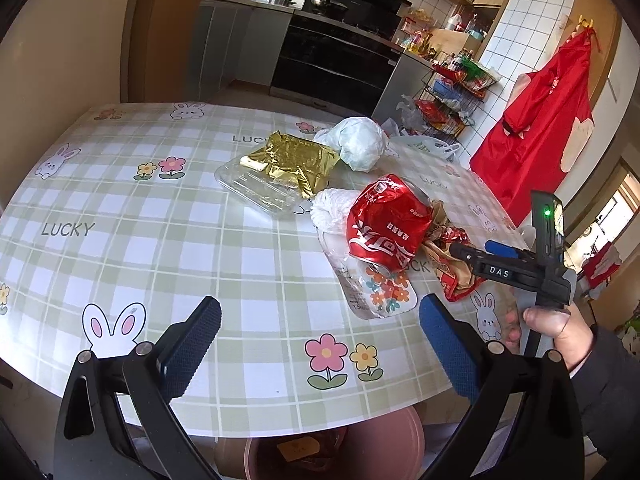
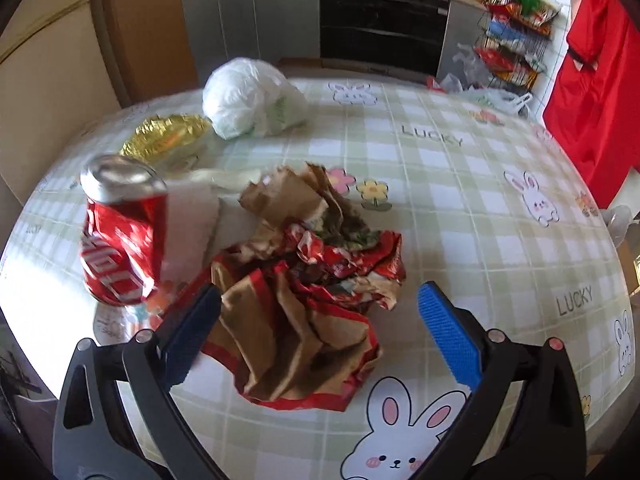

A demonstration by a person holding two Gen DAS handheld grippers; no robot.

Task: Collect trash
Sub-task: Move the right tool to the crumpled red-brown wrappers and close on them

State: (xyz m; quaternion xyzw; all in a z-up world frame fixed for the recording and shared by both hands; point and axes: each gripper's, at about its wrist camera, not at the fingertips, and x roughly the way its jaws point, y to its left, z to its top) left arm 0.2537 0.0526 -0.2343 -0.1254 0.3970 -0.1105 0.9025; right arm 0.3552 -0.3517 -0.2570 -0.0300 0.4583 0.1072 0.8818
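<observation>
Surface: round table under a green-and-white checked cloth (image 1: 120,216) printed with rabbits, flowers and the word LUCKY.
Left gripper (image 1: 320,340): black frame, blue textured pads; fingers stood wide apart with nothing between them, above the near edge of the cloth.
Right gripper (image 2: 320,328): fingers were spread open on either side of the near part of the crumpled brown-and-red paper wrapper (image 2: 304,292); left pad lay just against the wrapper's edge, right pad stood clear of it. No grip was seen.
Right hand (image 1: 548,328): seen in the left wrist view, wrapped round the right gripper's handle; dark sleeve behind it.
Dented red soft-drink can (image 1: 386,224): rested just beside the wrapper, lying partly on a flat clear packet with a flower print (image 1: 380,292).
White woven cloth or paper (image 1: 330,208): lay touching the can, on its far side.
Crumpled gold foil sheet (image 1: 292,160): lay on a clear plastic tray (image 1: 248,188), further back on the table.
Bunched white plastic bag (image 1: 358,142): sat beside the foil, toward the far edge.
Pink round bin (image 1: 384,436): stood below the near table edge, dark contents with a yellowish scrap inside.
Background: kitchen units, black oven, wire rack of packets, red garment hanging on the wall.
</observation>
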